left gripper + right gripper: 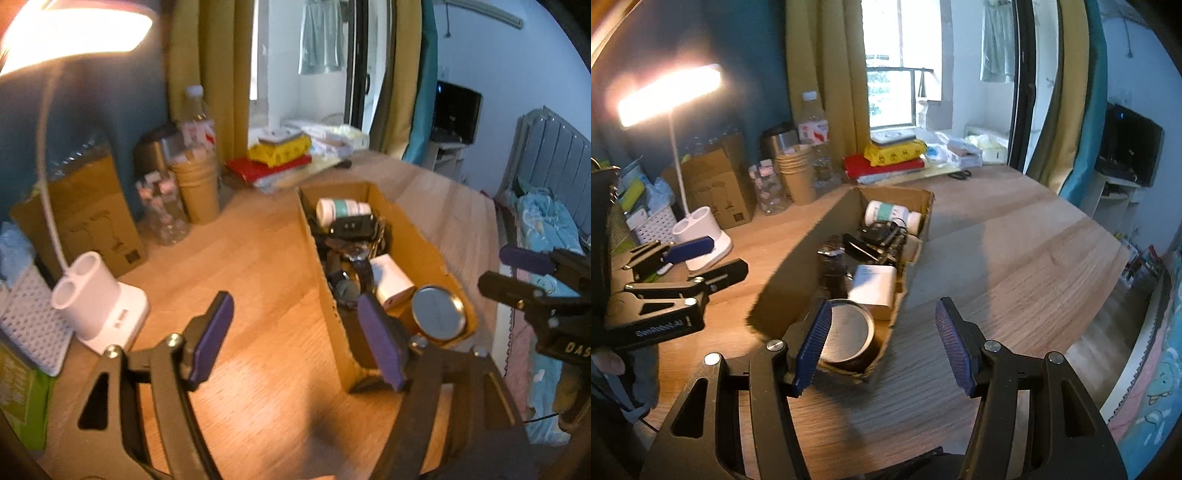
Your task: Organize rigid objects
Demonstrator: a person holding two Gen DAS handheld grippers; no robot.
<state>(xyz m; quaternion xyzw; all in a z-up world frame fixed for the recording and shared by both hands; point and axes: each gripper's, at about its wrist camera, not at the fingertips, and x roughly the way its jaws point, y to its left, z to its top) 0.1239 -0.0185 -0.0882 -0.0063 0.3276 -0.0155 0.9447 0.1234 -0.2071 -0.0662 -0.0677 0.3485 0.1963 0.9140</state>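
Cardboard box (413, 236) sits mid-table, stuffed already, round tin (439, 312) at its 6 o'clock end. Left gripper (295, 341) and right gripper (882, 347) both gape empty. Clipping the box wall could tip that tin out.

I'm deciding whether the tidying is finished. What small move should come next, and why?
Probably draw both grippers back from the cardboard box. The left gripper and right gripper are open and empty, the round tin and white charger already lie inside, and no loose item shows nearby.
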